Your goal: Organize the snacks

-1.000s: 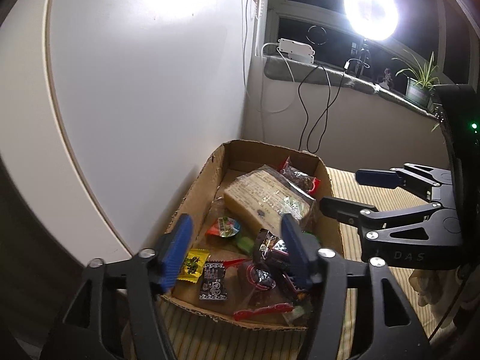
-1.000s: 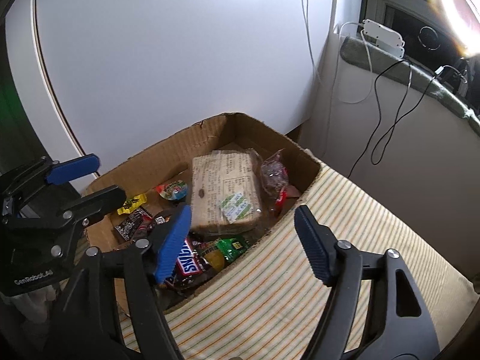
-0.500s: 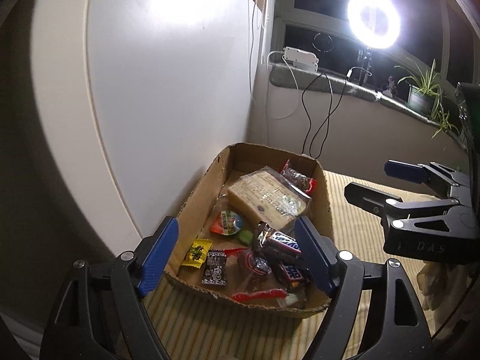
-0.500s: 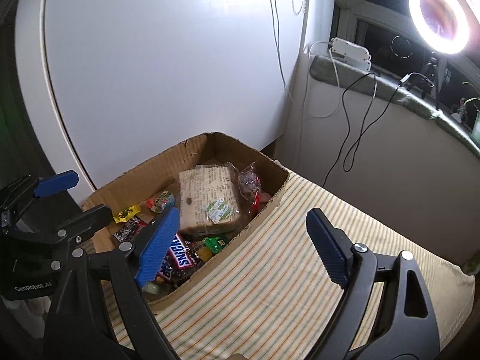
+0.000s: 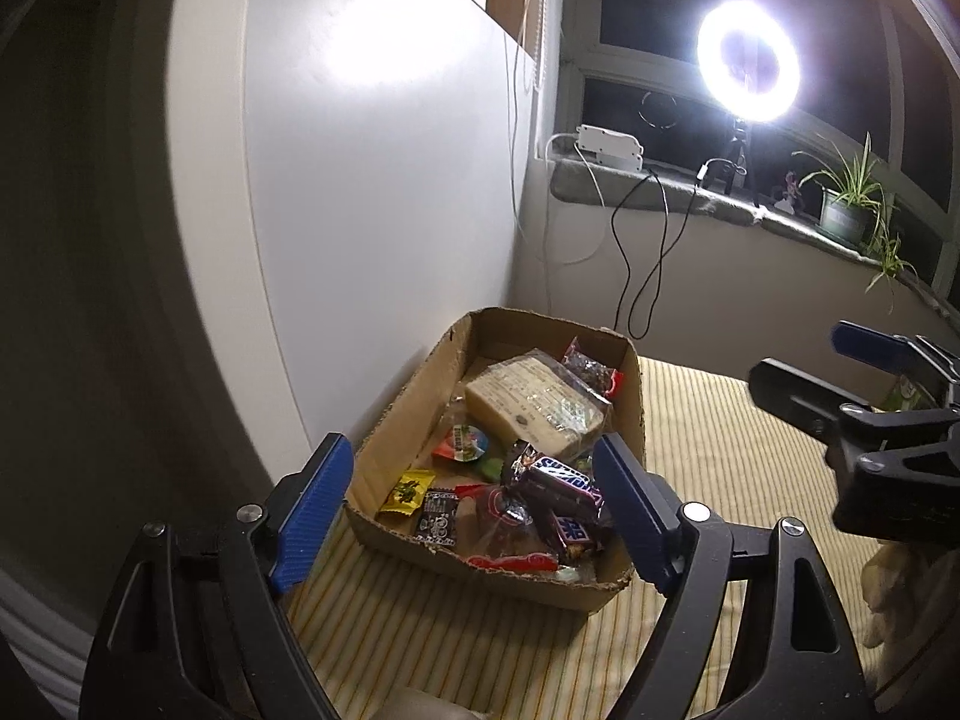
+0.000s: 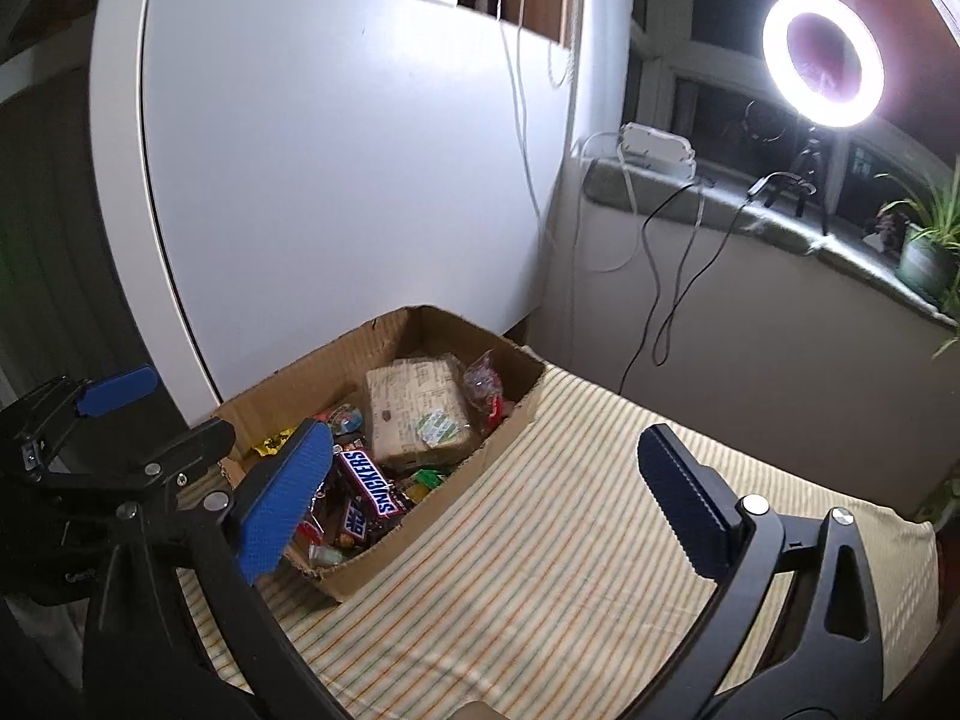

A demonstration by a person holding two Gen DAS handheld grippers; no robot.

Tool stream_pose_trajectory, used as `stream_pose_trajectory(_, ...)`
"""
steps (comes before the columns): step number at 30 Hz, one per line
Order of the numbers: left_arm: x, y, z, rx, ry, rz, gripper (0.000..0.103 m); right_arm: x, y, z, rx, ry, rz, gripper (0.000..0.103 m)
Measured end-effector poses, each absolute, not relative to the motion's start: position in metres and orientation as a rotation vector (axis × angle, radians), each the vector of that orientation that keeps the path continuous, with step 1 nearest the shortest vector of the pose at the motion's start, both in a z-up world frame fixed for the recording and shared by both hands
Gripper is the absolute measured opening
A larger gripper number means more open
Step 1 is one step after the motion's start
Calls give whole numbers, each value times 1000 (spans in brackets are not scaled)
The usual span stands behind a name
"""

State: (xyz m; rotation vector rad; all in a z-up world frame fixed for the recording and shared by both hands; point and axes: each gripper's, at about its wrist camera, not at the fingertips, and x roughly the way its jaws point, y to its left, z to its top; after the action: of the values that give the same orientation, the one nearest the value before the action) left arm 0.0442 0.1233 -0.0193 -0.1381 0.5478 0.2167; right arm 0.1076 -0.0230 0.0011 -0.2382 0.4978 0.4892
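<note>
A shallow cardboard box (image 5: 396,414) (image 6: 510,450) sits on a striped cloth (image 5: 708,456) (image 6: 570,540) beside a white panel. It holds several snacks: a large wrapped tan block (image 5: 531,399) (image 6: 414,408), Snickers bars (image 5: 564,480) (image 6: 369,480), a yellow candy (image 5: 408,492), a black packet (image 5: 438,516), a red-and-clear bag (image 5: 591,366) (image 6: 483,384). My left gripper (image 5: 474,507) is open and empty, above the box's near end. My right gripper (image 6: 486,492) is open and empty, above the box's right edge.
A white panel (image 5: 372,210) stands just behind the box. A lit ring light (image 5: 747,69) (image 6: 822,57), a white power strip (image 6: 657,150), dangling cables (image 5: 642,264) and a potted plant (image 5: 849,204) line the window sill. The right gripper shows at the left wrist view's right edge (image 5: 864,402).
Both grippers have pulled up and back from the box, which now looks smaller and farther. Both stay open and empty. The snacks have not moved.
</note>
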Motion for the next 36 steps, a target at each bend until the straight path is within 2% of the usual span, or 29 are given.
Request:
stream_pose_trajectory(10, 34, 115, -27, -159, 574, 235, 83, 87, -41, -5, -227, 498, 444, 103)
stream_pose_trajectory(36, 13, 83, -4, -104, 517, 222, 83, 70, -61, -2, -190, 483, 439, 103)
